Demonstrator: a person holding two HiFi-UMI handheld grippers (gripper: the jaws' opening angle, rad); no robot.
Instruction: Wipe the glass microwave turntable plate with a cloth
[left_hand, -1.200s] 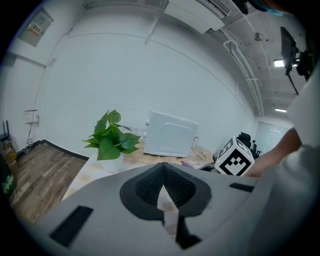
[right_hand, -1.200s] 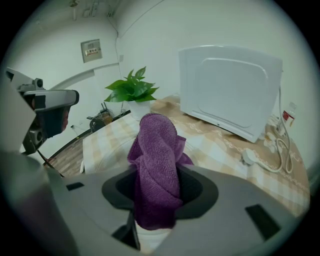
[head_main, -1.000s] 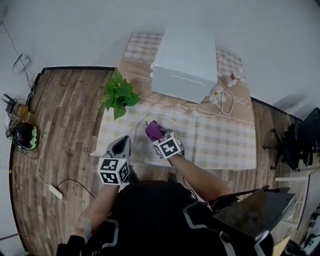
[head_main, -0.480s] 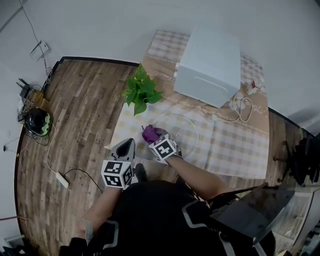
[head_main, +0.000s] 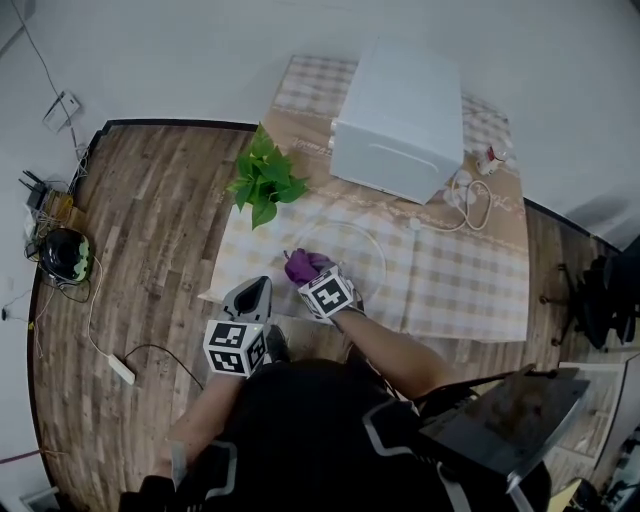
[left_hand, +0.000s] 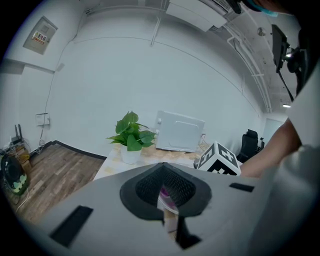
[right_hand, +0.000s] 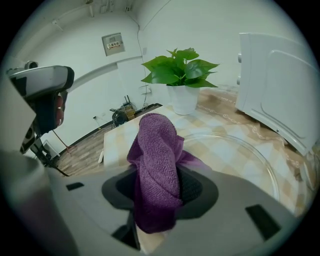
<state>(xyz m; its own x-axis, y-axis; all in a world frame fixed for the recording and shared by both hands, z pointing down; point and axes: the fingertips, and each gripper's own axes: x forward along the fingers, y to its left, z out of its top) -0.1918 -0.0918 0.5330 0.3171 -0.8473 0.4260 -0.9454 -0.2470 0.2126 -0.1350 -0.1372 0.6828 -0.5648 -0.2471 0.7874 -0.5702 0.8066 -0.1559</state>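
Head view.
- Surface (head_main: 455, 290): covered in a beige checked cloth, set against a white wall.
- White microwave (head_main: 400, 118): at the far side of the surface, door closed.
- Potted plant (head_main: 262, 183): green leaves, at the far left corner of the surface.
- White cable (head_main: 470, 205): looped just right of the microwave.
- Glass turntable plate (head_main: 378, 262): clear, lying flat on the surface in front of the microwave.
- Purple cloth (head_main: 299, 265): bunched, over the plate's near left edge.
- Right tongs (head_main: 306, 274): clenched on the purple cloth, marker cube toward the person.
- Left tongs (head_main: 256, 291): near the surface's front left edge, just left of the right tongs, apart from the plate.
- Wooden floor (head_main: 150, 230): a white power strip (head_main: 120, 370) lies on it at left.

Left gripper view.
- Left tongs: drawn together to a narrow slit, nothing gripped. They are raised and point toward the plant and microwave. A sliver of purple shows through the slit.

Right gripper view.
- Right tongs: grasping the purple cloth, a folded wad standing up out of the black pads.
- Plate: its clear rim curves ahead and to the right, on the checked surface. Whether the cloth touches the glass cannot be told.
- Plant ahead, microwave at right, left tongs at upper left.
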